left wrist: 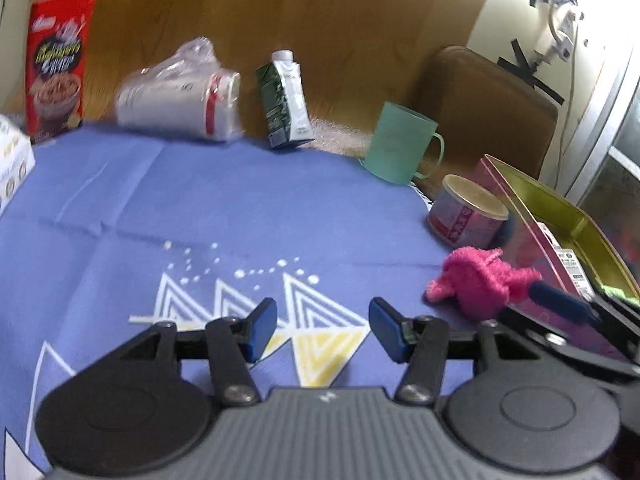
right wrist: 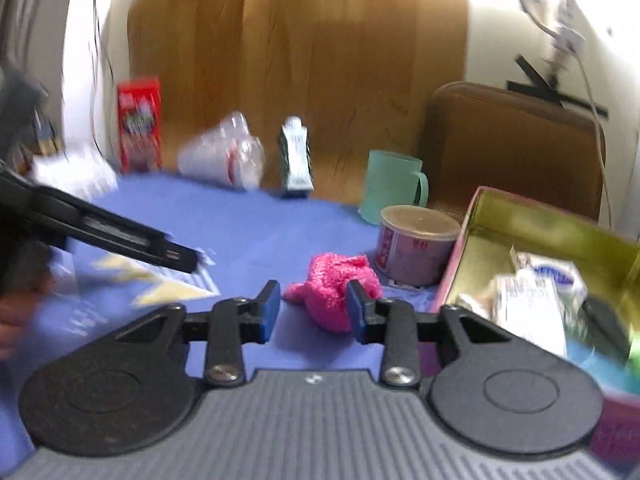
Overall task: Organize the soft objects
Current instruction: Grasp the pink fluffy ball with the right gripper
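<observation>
Blue cloth with a white and yellow triangle print covers the table, one piece, creased; its middle is the widest bare stretch. Wood panel behind the far edge; one brown cushioned chair back past the far right corner. One open box, pink outside and gold inside, sits at the right edge, holding several packets and a blue item, too blurred to count. Along the far edge, left to right: one red cereal box upright, one plastic-wrapped stack of cups on its side, one green and white carton upright, one mint green mug. One white box at the left edge. One lidded can stands between mug and open box, near the right edge. One pink fuzzy soft toy lies on the cloth just in front of the can, beside the open box. Right gripper: jaws apart, straddling the toy's near side, pads not seen pressing. Left gripper: jaws released, nothing between them, over the triangle print toward the near edge.
</observation>
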Tool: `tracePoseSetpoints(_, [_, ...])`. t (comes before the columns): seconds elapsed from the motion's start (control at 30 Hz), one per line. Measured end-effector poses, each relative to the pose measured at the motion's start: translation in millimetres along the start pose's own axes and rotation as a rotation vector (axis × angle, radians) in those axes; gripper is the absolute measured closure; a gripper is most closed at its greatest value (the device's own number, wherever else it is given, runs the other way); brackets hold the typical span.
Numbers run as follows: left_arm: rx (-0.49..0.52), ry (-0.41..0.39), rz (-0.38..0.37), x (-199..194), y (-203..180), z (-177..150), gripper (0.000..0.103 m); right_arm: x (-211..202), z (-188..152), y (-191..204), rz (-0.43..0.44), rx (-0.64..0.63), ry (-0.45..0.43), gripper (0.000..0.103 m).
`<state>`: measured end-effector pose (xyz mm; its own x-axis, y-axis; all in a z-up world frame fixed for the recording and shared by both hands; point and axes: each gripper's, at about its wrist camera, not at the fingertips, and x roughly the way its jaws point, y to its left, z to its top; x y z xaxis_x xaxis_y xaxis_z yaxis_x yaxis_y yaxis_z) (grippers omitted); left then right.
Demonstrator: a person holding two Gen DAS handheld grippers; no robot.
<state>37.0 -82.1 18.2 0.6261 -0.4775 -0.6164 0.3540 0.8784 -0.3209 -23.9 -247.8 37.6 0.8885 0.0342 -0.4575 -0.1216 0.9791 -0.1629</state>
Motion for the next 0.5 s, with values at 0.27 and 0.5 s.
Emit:
tracePoseSetpoints(0.27, [-0.067, -0.005, -0.107, -11.6, 22.5, 1.6, 0.051, 43.2, -6.0, 20.5, -0.213, -0.314, 0.030, 0.068])
tracePoseSetpoints(0.5, [-0.110, -0.018, -0.207, -22.1, 34.9, 2.9, 0.045, -9.3, 14.0, 25.6, 0.200, -0.087, -0.003, 0.086])
